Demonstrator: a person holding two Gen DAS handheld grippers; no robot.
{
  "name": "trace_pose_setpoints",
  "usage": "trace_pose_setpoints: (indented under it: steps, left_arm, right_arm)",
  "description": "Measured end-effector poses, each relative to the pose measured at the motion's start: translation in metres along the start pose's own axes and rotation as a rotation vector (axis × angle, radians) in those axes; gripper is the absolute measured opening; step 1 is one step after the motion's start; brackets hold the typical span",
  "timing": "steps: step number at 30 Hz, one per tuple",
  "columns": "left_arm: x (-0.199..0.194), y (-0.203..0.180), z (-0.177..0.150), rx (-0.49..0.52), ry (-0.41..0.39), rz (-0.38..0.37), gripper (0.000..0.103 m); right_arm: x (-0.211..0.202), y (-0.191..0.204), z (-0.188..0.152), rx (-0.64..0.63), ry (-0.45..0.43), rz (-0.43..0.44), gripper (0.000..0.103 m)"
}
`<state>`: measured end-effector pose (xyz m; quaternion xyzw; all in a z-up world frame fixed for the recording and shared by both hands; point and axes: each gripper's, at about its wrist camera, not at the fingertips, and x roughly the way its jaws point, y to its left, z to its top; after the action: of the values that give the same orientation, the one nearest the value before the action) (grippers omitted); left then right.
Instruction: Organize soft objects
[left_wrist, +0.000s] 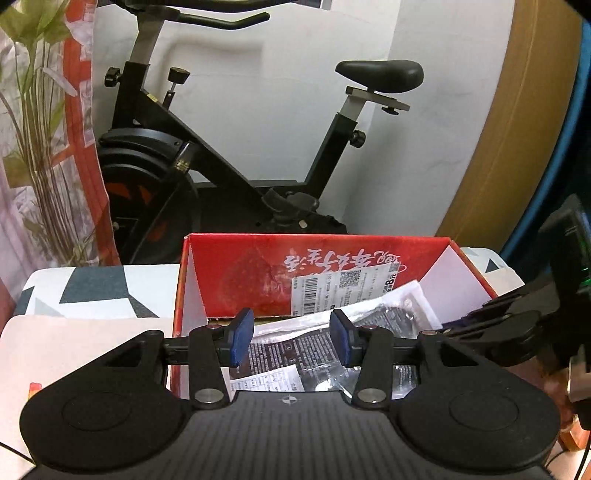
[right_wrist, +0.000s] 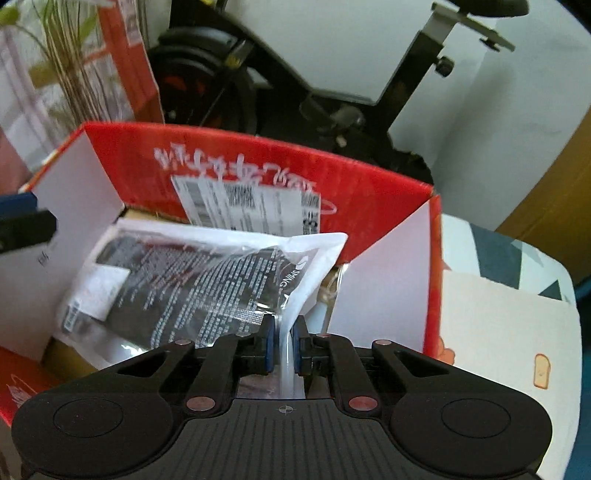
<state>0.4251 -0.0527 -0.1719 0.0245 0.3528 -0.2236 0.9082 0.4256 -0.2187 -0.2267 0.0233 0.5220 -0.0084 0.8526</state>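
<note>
An exercise bike (left_wrist: 229, 147) fills the upper half of the left wrist view, well behind the work. Below it, at centre frame, sits the open red box (right_wrist: 258, 162), flaps up so soft goods can drop in from above. Inside it, left of centre in the right wrist view, lies the pouch (right_wrist: 192, 273), a flat plastic pack of dark printed material, tilted with its near edge raised. That edge is raised because the right gripper (right_wrist: 282, 332) has its blue pads pressed together on the clear seam, probably to lower the pack in without crumpling it. The left gripper (left_wrist: 291, 338), low centre in its own view, stands partly spread over the box with nothing between its pads, likely waiting its turn.
</note>
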Motion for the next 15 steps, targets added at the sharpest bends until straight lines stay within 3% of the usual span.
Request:
trace_pose_setpoints:
  steps: [11,15]
  left_arm:
    - [0.006,-0.003,-0.004,0.017,0.019,0.020,0.048]
    - [0.003,-0.002,-0.004,0.018,0.019,0.035,0.048]
  right_arm:
    - [0.031,0.012,0.002,-0.093,0.164,0.018,0.011]
    - [0.032,0.011,0.003,-0.074,0.179,0.015,0.014]
